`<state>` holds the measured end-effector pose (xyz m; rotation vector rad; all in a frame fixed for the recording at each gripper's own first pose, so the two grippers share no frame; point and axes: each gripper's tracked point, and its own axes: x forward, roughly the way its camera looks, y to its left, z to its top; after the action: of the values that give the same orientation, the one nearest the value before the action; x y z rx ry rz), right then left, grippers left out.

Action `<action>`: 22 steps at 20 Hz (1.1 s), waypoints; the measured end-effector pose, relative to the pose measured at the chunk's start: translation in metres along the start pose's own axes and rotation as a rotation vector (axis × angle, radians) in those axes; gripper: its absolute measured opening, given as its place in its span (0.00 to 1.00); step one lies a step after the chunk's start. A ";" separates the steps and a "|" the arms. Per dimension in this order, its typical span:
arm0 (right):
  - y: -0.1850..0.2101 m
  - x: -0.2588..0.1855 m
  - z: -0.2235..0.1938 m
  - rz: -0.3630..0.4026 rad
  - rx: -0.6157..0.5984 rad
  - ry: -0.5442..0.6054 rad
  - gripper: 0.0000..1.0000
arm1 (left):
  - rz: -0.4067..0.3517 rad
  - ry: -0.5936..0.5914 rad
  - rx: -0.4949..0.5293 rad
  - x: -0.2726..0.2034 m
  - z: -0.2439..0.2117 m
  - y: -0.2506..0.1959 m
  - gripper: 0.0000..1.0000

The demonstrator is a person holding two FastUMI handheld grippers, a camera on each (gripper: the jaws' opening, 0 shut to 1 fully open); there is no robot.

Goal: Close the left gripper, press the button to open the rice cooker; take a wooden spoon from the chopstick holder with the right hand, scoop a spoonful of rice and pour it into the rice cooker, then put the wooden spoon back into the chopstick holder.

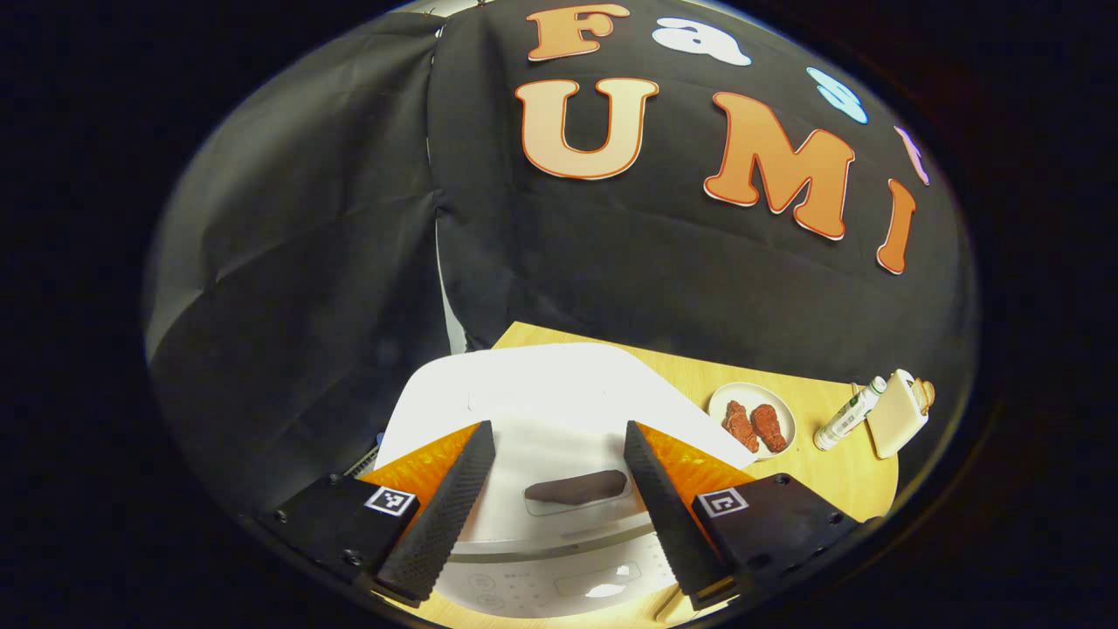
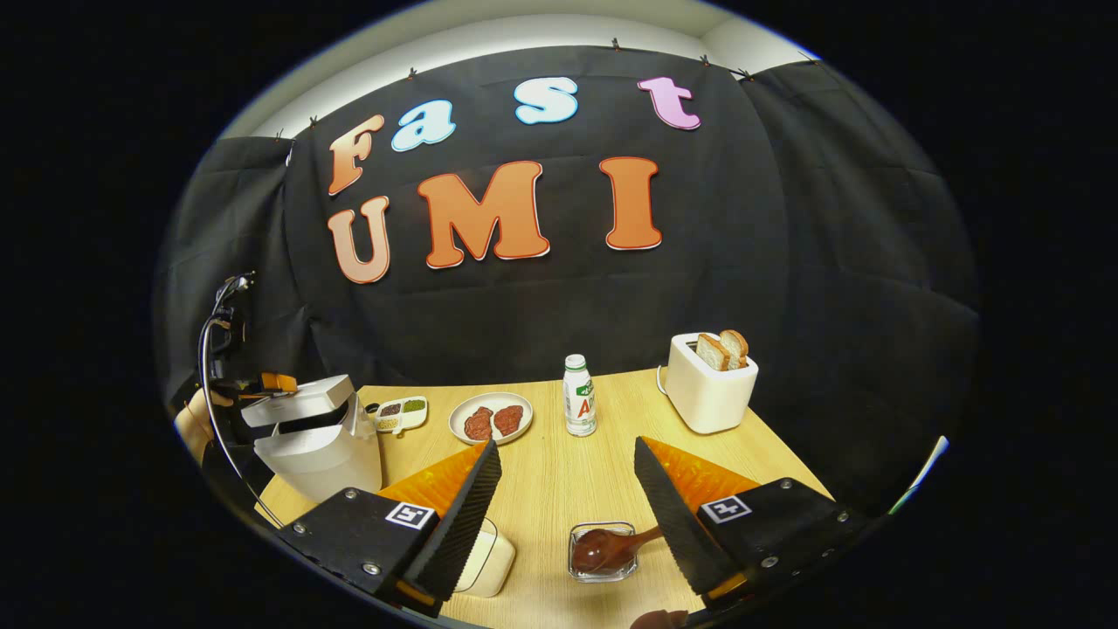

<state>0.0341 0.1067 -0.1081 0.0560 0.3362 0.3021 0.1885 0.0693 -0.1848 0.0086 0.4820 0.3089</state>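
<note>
A white rice cooker (image 1: 559,393) lies right below my left gripper (image 1: 557,428), which is open. Its dark lid button (image 1: 576,487) shows between the two wide-apart fingers, and nothing is gripped. In the right gripper view the same cooker (image 2: 319,454) stands at the table's left, with the left gripper (image 2: 271,383) and a hand above its lid. My right gripper (image 2: 563,445) is open and holds nothing. Just ahead of it a wooden spoon (image 2: 607,543) rests with its bowl in a small glass dish (image 2: 603,568). A cream holder (image 2: 489,559) stands beside the left finger.
On the wooden table (image 2: 559,489) stand a plate of red meat (image 2: 491,418), a small divided tray of grains (image 2: 400,412), a white bottle (image 2: 578,397) and a white toaster (image 2: 712,389) with bread slices. A cable (image 2: 205,367) arcs up at the far left.
</note>
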 end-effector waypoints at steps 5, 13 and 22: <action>-0.012 -0.002 -0.010 -0.007 0.022 0.026 0.95 | 0.025 0.004 0.012 0.016 -0.040 0.003 1.00; -0.015 -0.013 0.004 -0.015 0.044 -0.014 0.95 | -0.033 0.010 0.058 -0.002 -0.045 -0.002 1.00; -0.021 -0.030 0.059 -0.057 0.000 -0.136 0.95 | -0.135 -0.278 0.076 -0.090 0.037 -0.007 1.00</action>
<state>0.0330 0.0775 -0.0452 0.0665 0.2020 0.2409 0.1318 0.0388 -0.1120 0.0916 0.2165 0.1529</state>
